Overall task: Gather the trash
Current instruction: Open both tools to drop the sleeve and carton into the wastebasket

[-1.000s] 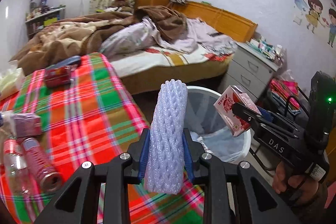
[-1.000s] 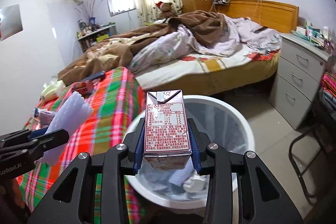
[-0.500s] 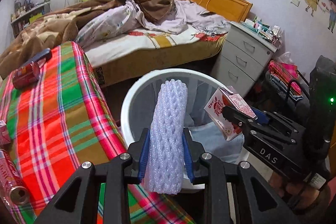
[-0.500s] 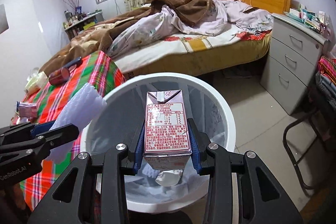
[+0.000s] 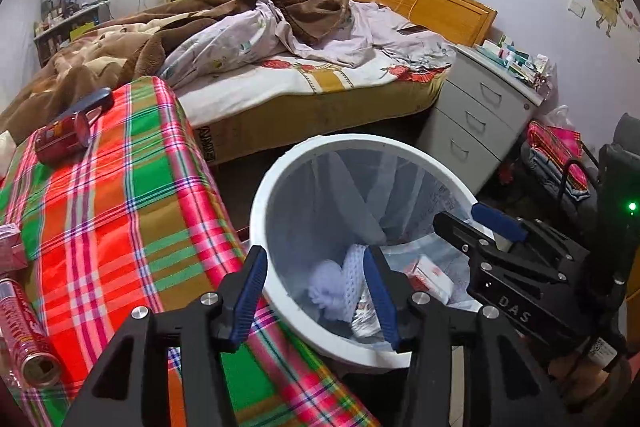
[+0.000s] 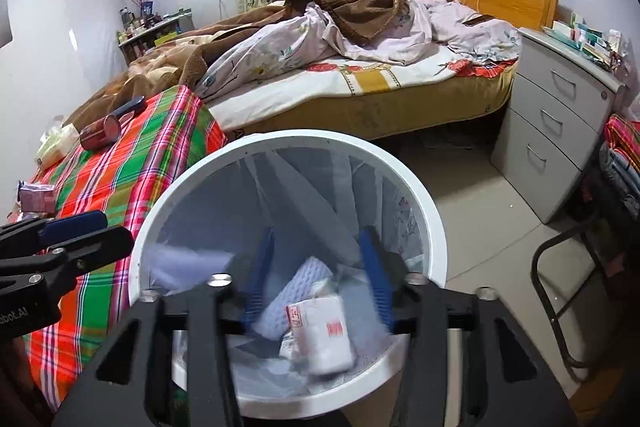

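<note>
Inside bin (image 6: pixel 434 227) | carton (image 6: pixel 326 337) flat, long axis upright in view

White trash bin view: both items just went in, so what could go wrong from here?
1. The white plastic trash bin stands tight against the plaid-covered table; a swing back could knock it.
2. The red can lies on its side near the table edge and may roll if bumped.

R gripper (image 6: pixel 316 279) jaws just opened, carton (image 6: pixel 326 335) in bin (image 6: pixel 432 223)
</note>
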Motion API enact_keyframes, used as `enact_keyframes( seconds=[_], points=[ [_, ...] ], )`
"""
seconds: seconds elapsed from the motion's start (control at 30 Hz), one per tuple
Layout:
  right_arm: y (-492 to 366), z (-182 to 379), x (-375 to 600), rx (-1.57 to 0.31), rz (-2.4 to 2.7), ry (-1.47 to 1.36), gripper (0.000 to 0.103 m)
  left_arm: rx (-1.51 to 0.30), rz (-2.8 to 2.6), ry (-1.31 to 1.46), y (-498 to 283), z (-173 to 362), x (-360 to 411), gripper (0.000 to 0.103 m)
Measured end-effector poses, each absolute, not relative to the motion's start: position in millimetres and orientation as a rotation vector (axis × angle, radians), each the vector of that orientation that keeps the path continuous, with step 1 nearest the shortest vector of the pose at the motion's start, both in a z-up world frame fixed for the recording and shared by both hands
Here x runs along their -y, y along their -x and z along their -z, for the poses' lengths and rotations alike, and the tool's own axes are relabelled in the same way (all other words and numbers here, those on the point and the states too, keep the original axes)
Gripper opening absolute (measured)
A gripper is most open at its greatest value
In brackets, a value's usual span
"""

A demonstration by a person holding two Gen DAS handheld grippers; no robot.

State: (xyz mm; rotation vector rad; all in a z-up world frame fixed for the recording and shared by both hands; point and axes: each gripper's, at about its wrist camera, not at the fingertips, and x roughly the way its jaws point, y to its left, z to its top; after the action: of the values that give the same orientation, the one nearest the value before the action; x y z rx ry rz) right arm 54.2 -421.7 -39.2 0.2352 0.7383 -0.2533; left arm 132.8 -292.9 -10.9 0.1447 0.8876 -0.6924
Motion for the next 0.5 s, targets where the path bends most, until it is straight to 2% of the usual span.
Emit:
enact_keyframes(
  seconds=[0.5],
  points=[
    [-51.0, 26.4, 397.2, -0.696, 0.218, -0.226, 0.057, -0.833, 0.619, -0.096, -118.1, -11.0, 245.1, 0.051]
  ],
)
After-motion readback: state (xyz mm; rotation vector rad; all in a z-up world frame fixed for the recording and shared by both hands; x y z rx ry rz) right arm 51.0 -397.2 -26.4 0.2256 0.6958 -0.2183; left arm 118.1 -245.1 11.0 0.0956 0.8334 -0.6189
